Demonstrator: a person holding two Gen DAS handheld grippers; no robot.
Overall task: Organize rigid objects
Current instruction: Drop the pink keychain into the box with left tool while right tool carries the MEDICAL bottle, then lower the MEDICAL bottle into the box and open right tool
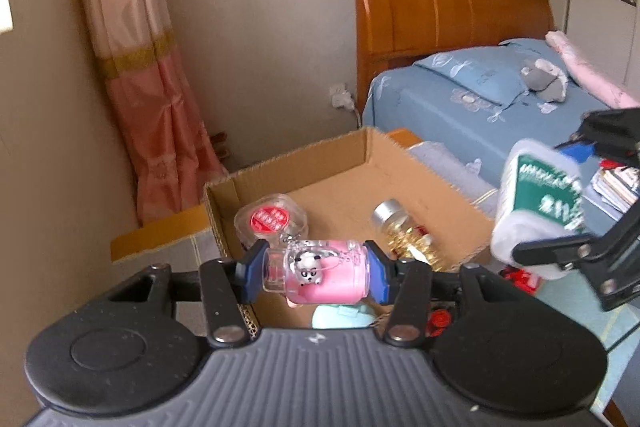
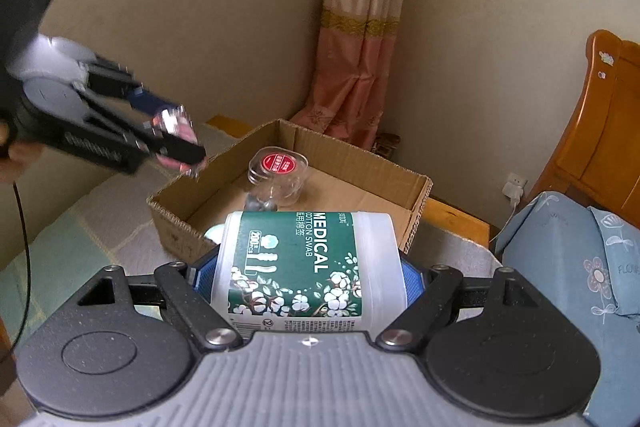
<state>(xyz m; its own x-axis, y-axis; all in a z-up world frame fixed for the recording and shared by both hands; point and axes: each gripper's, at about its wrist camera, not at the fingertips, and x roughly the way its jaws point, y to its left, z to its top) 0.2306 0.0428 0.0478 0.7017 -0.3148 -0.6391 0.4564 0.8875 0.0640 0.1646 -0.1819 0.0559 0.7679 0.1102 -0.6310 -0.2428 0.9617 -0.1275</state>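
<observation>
While your left claw [image 1: 316, 273] pinches the pink panda-charm bottle [image 1: 320, 277] above the brown cardboard box [image 1: 360, 163], only its view shows the gold-filled jar [image 1: 400, 231]; your right claw [image 2: 308, 277] grips the white cotton-swab tub [image 2: 304, 263].

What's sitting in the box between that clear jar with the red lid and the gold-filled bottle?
Nothing: in the left wrist view, only bare floor of the cardboard box separates the clear red-lidded jar from the silver-capped bottle of gold pieces.
</observation>
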